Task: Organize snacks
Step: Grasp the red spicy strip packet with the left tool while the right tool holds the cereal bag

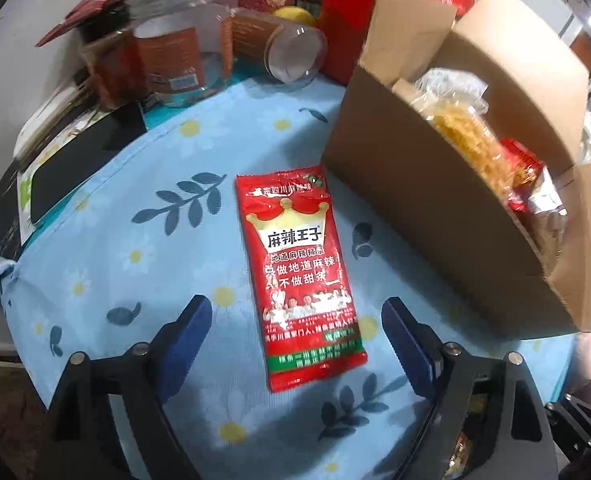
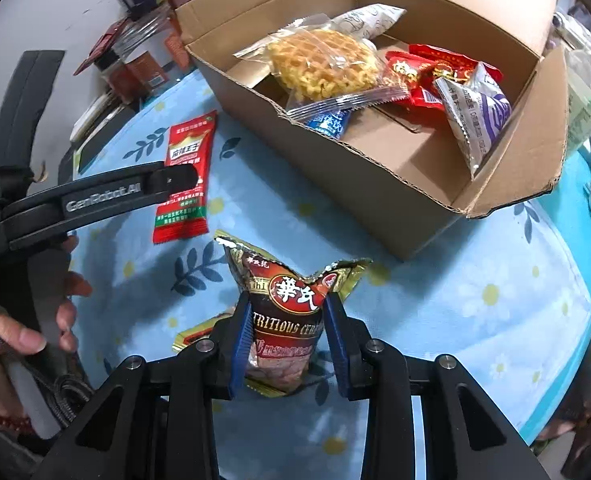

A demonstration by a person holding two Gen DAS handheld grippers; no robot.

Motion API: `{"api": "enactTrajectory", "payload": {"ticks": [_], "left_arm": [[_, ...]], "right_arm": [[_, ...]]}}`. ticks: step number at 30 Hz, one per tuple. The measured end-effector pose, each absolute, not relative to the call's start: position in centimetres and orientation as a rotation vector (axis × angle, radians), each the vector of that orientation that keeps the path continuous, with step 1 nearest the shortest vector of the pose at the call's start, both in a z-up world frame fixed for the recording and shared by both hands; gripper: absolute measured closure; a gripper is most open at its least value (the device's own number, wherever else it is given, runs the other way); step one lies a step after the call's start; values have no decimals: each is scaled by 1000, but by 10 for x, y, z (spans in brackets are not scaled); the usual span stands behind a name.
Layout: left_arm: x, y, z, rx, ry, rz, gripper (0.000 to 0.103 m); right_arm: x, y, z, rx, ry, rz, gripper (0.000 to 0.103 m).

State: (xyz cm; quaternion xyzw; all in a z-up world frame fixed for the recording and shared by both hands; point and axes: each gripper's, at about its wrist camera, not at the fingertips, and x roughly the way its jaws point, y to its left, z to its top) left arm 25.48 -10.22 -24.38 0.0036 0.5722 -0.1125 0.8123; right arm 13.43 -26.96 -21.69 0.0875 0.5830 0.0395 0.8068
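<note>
Surface (image 1: 107, 264): covered by a light-blue cloth printed with daisies and dark leaves.

Cardboard box (image 2: 375, 184): open-topped, flaps raised, at the far right of the cloth. Holds a waffle biscuit in clear wrap (image 2: 323, 64), red packets (image 2: 435, 72), a silver-and-purple sachet (image 2: 479, 116) and a blue packet partly buried under the waffle.

Clear plastic jars (image 1: 175, 60): clustered at the cloth's far edge, one lying tipped over, brown labels unreadable.

Left gripper (image 1: 297, 344): jaws wide apart, nothing between the pads; it hangs over the near end of the red spicy-strip packet (image 1: 299, 272), which lies flat beside the box, printed "麻辣王子". The arm reads "GenRobot.AI".

Right gripper (image 2: 289, 332): jaws clamped on the dark cereal sachet (image 2: 291, 304), gold-edged, lettered "華氏" and "NUTRITIOUS CEREAL" (partly covered), held just above the cloth.
</note>
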Motion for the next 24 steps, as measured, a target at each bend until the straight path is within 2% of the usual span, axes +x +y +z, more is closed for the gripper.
{"api": "enactTrajectory", "payload": {"ticks": [4, 11, 12, 14, 15, 16, 24], "left_arm": [[263, -109, -261, 28, 1269, -215, 15], [260, -117, -265, 93, 1224, -160, 15], [259, -118, -265, 101, 1223, -165, 18], [257, -120, -262, 111, 1220, -180, 31], [253, -121, -260, 115, 1220, -187, 44], [251, -123, -258, 120, 1226, -197, 51], [225, -121, -249, 110, 1289, -249, 57]], "right_arm": [[136, -268, -221, 183, 1256, 75, 69], [139, -263, -226, 144, 1258, 69, 69], [139, -262, -227, 140, 1260, 72, 68], [140, -262, -227, 139, 1264, 74, 68], [141, -262, -227, 139, 1268, 78, 68], [141, -262, -228, 139, 1271, 82, 68], [129, -257, -226, 108, 1295, 106, 70]]}}
